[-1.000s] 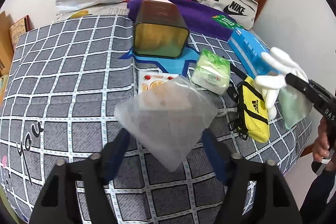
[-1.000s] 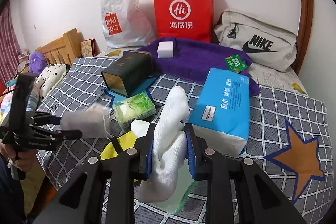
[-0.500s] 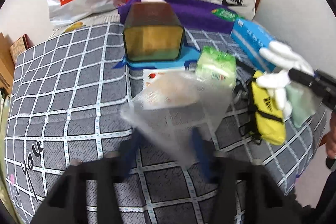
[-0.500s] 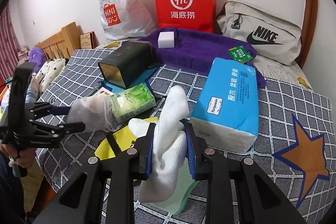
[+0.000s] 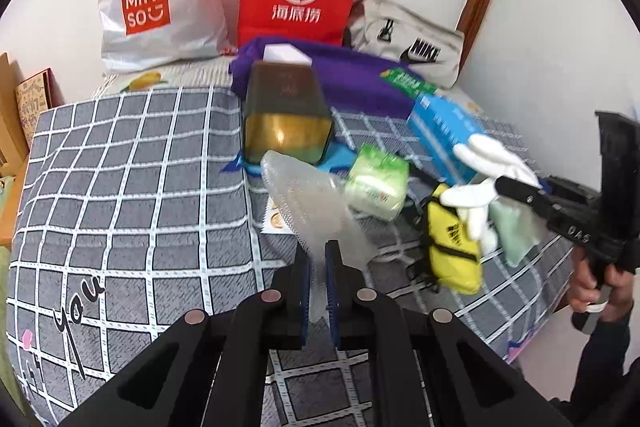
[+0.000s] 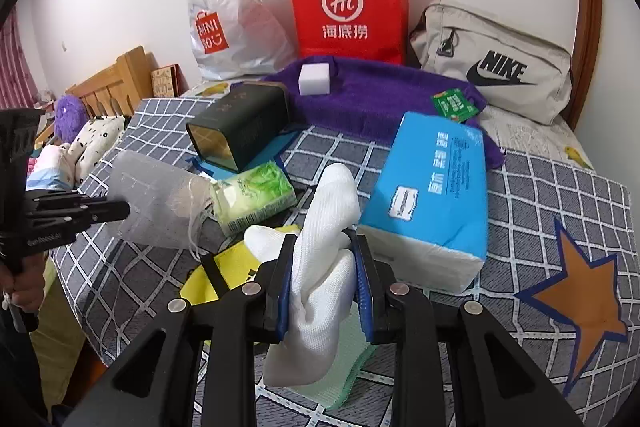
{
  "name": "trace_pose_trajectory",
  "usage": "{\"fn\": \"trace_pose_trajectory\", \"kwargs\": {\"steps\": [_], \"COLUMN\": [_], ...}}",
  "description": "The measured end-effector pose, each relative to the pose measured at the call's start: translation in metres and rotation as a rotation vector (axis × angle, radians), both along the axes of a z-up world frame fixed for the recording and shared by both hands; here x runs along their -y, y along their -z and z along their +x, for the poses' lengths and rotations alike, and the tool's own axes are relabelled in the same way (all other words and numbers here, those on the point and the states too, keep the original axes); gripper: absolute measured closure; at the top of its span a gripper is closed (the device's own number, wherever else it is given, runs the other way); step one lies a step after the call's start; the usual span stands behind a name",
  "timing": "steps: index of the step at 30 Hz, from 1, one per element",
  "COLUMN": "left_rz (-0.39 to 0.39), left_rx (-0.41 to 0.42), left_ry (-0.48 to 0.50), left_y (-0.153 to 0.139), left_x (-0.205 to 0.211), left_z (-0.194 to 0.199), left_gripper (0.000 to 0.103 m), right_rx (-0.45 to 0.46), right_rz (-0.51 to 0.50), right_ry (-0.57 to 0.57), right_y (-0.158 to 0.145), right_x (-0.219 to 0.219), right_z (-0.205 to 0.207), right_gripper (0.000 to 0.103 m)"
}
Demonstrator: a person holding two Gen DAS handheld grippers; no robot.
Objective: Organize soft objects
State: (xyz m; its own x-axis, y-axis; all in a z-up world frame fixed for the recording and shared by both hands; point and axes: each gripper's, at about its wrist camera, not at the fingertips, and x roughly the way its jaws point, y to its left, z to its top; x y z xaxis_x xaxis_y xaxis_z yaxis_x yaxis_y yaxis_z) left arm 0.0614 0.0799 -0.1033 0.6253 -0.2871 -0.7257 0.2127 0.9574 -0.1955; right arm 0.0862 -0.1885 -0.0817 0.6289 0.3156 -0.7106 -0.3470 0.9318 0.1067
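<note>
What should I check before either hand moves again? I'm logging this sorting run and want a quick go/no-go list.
1. Left gripper shut on the mesh bag: ok, the blue pads pinch its lower edge.
2. Mesh bag clear of the bedspread: ok, it hangs lifted in the right wrist view.
3. Right gripper shut on the white glove: ok, the glove bulges between the pads.
4. Green cloth behind the glove also gripped: cannot tell, the glove hides it.
5. Mesh bag's drawstring free of the green tissue pack: cannot tell, the strings dangle right beside it.
6. Dark tin open toward the grippers: ok.
</note>
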Motion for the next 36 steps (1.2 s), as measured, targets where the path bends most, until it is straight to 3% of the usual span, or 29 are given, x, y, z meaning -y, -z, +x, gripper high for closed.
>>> {"fn": "trace_pose_trajectory", "kwargs": {"steps": [30,32,36], "left_rz": [-0.140,-0.110,-0.055], "left_rx": [0.124,0.117,-0.009], "left_ry": [0.087,0.086,0.007], "left_y": [-0.089,-0.086,-0.048], "left_x": [0.021,0.025,0.021], "left_z": [0.028,0.036,0.056], "left_gripper": [0.096,0.096,0.096], "right_rx": [0.074,0.074,0.071], "right_rz": [0.009,0.011,0.015], "right_ry": [-0.001,-0.004,-0.010], "right_y": [-0.062,-0.063,-0.063], "right_x": [0.013,0.014,0.013], "right_z": [0.018,0.021,0.026], "right_gripper": [0.076,0.076,0.076]}}
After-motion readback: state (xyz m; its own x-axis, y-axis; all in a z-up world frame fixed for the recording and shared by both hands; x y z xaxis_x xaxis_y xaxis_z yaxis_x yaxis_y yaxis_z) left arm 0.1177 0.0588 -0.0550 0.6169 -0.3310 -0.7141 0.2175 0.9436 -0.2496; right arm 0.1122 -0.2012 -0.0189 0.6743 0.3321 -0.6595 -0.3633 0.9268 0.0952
